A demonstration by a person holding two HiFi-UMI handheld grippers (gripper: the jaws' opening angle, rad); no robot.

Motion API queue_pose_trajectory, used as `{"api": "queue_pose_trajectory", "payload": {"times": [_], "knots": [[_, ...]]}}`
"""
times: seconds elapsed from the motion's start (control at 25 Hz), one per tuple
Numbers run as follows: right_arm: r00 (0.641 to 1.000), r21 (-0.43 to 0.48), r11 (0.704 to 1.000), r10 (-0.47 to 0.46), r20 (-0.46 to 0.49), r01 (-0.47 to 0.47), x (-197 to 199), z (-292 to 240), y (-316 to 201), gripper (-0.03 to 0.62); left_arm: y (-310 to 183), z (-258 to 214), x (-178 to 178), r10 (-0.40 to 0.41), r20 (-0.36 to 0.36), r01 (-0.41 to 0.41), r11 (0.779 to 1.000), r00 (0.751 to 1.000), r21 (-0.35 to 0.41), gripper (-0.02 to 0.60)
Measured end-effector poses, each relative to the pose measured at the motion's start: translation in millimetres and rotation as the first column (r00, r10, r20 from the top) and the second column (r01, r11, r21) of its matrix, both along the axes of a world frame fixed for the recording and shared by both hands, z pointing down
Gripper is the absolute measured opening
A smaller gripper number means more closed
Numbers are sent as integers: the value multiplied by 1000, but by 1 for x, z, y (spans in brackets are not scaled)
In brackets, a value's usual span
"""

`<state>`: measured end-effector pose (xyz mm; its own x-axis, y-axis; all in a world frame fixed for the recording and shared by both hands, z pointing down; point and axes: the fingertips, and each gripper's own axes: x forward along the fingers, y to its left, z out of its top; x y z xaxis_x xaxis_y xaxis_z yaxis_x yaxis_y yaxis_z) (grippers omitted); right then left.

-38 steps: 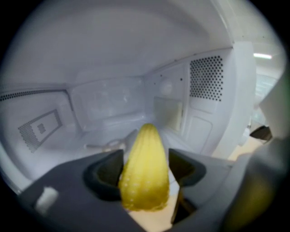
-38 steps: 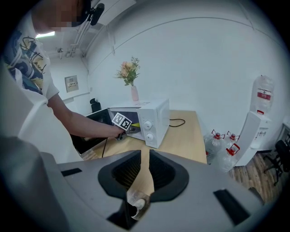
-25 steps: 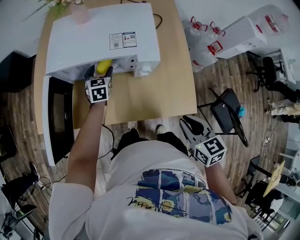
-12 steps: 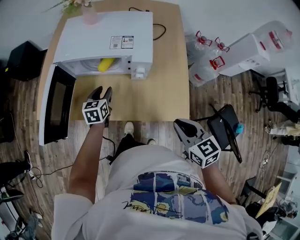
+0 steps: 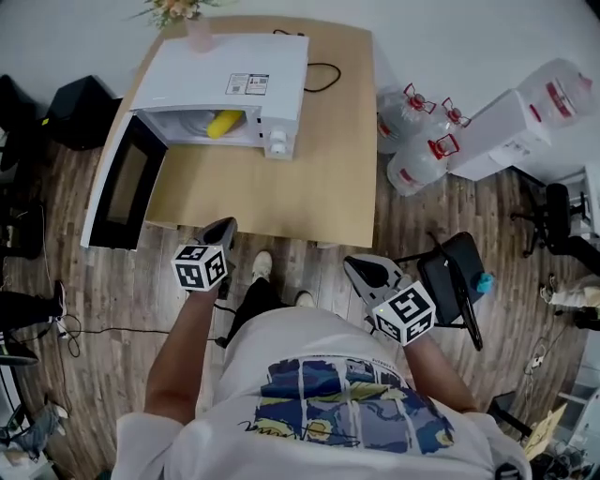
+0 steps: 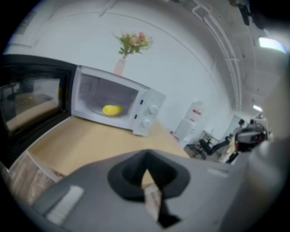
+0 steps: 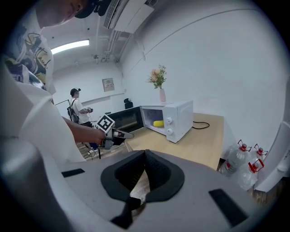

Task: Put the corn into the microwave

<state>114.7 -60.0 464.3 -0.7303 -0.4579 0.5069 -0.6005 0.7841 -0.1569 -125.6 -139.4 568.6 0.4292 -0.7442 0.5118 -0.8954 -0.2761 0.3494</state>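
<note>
Head view, left to right. Microwave door (image 5: 120,183) stands wide open at far left, hanging out past the desk (image 5: 319,187) edge. Microwave (image 5: 239,70), white, sits on the far left part of the desk with its cavity facing the person. Corn (image 5: 225,123), yellow, lies inside the cavity toward its right half, well apart from both tongs. Pink vase of flowers (image 5: 192,28) is at the microwave's far edge; on top or behind, cannot tell. Black cable (image 5: 328,70) loops on the desk right of the microwave.

Left tongs (image 5: 228,223) are held just off the desk's near edge, over the wooden floor (image 5: 112,291), tips pointing toward the desk. Left gripper view: jaws pressed together, nothing between them, corn visible far ahead in the open cavity.

Right tongs (image 5: 349,263) are held close to the person's body, near the desk's near right corner, also over the floor. Right gripper view: jaws together, empty.

Further right on the floor are water bottles (image 5: 417,169) with red handles beside the desk, and a black chair (image 5: 455,281) nearer.
</note>
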Motion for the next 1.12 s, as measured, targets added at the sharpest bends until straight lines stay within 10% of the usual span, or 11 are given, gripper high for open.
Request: {"api": "queue_pose_trajectory", "payload": {"times": [0.48, 0.68, 1.12], "knots": [[993, -5, 993, -119, 23, 119, 24, 10, 57, 9, 130, -54, 122, 272, 46, -274, 960, 961, 63, 9], [990, 13, 991, -132, 43, 131, 31, 3, 62, 9, 146, -73, 158, 380, 200, -407, 906, 903, 117, 9], [990, 65, 990, -127, 52, 124, 42, -12, 63, 9, 146, -109, 186, 422, 194, -456, 870, 886, 189, 9]]}}
